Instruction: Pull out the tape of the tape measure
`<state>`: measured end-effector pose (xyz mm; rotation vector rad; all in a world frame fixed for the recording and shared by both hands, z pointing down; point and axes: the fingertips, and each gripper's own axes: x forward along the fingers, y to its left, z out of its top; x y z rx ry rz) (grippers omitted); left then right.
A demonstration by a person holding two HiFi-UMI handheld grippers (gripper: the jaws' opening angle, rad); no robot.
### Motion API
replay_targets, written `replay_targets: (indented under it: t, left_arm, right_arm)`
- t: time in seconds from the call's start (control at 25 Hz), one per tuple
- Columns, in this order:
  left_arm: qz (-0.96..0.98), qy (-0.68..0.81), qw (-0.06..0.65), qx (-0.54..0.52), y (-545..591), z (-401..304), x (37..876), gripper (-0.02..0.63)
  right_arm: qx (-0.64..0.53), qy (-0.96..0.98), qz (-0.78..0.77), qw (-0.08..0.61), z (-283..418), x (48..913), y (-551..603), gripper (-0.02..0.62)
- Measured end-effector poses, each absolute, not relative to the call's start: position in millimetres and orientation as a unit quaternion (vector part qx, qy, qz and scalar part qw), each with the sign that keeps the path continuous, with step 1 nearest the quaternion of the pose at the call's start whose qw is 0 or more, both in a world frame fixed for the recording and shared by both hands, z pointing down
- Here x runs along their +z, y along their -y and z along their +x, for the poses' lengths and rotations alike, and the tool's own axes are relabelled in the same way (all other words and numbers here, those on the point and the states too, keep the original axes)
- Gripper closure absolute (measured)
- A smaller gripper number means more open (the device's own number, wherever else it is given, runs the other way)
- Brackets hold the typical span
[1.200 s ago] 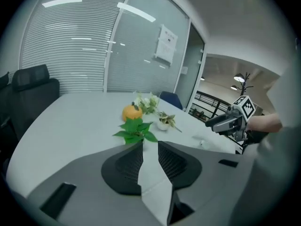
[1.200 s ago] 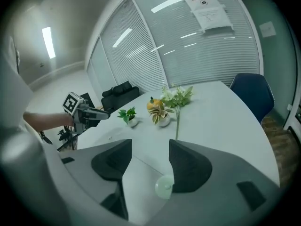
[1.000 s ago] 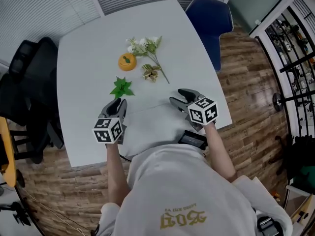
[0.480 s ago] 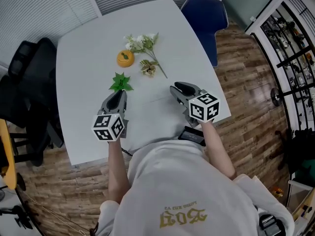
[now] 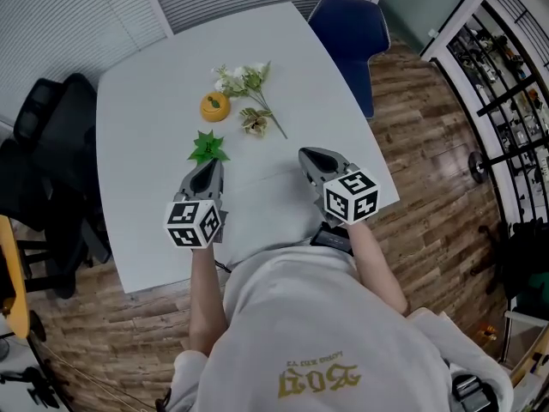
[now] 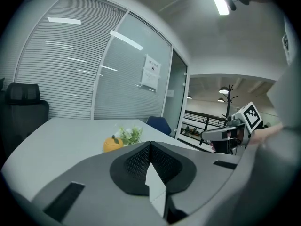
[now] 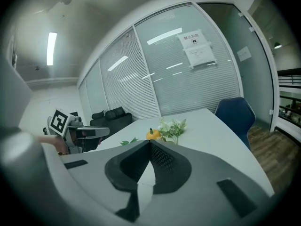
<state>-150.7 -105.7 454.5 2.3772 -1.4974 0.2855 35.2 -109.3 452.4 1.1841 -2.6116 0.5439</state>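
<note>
White table (image 5: 154, 101) w/ orange fruit-shaped item (image 5: 214, 106), flower sprig (image 5: 244, 80), green leaf (image 5: 206, 148). You hold L gripper (image 5: 209, 165) & R gripper (image 5: 309, 154) above it, jaws just closed, nothing between.

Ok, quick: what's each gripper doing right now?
The left gripper: just closed, fingers together, empty.
The right gripper: just closed, fingers together, empty.

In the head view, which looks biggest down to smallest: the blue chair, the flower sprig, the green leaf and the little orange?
1. blue chair
2. flower sprig
3. green leaf and little orange: they look about alike, so I won't rank them.
</note>
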Motion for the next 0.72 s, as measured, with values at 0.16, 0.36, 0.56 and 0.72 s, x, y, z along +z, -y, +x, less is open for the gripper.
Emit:
replay_targets:
  t: [0.16, 0.36, 0.56, 0.72]
  left_arm:
    - [0.83, 0.523, 0.161, 0.103, 105.9, -149.1, 456.6, 0.603]
    - [0.829, 0.524, 0.163, 0.105, 108.4, -150.4, 457.3, 0.603]
    - [0.829, 0.523, 0.17, 0.103, 108.1, -150.5, 459.1, 0.603]
    - [0.831, 0.519, 0.173, 0.103, 106.5, -148.7, 461.6, 0.603]
  right_arm:
    - [0.187, 0.887, 0.408, 0.111, 39.8, 452.9, 110.1, 0.58]
    - [0.182, 0.886, 0.41, 0.119, 42.5, 455.4, 110.7, 0.58]
    - [0.185, 0.883, 0.414, 0.119, 47.6, 457.5, 110.1, 0.58]
    - [0.178, 0.882, 0.421, 0.114, 52.0, 456.1, 110.5, 0.58]
